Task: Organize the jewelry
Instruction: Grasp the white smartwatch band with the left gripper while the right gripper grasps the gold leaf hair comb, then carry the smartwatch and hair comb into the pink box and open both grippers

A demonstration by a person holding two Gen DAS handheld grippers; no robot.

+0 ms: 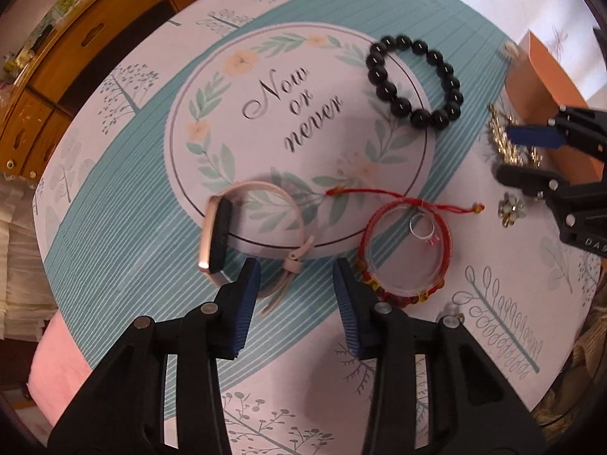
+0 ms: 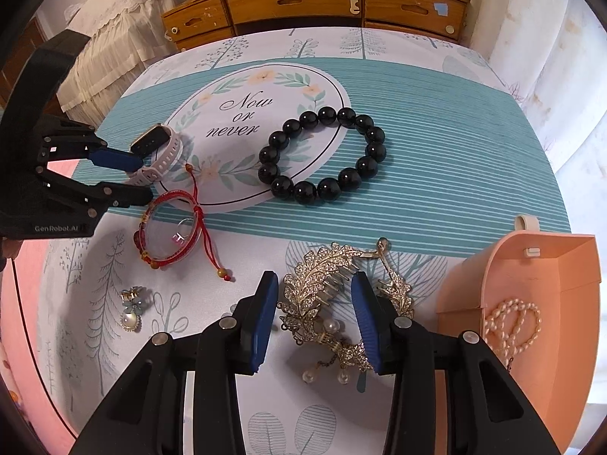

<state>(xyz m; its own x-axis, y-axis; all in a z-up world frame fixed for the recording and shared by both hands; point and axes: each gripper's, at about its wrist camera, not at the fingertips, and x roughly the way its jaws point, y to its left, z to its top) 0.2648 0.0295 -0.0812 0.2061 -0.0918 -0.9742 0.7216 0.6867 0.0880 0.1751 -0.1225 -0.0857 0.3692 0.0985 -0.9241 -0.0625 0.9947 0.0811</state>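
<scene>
My right hand-held gripper (image 2: pixel 313 322) hangs wide open, empty, astride the gold hair comb (image 2: pixel 322 299), whose length runs near-to-far between its fingers

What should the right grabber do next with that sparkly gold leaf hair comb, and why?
Probably lower and close: the right gripper is open, its blue pads on either side of the gold rhinestone leaf hair comb, which lies on the table beside the open peach plastic jewelry box where the pearl strand already sits.
</scene>
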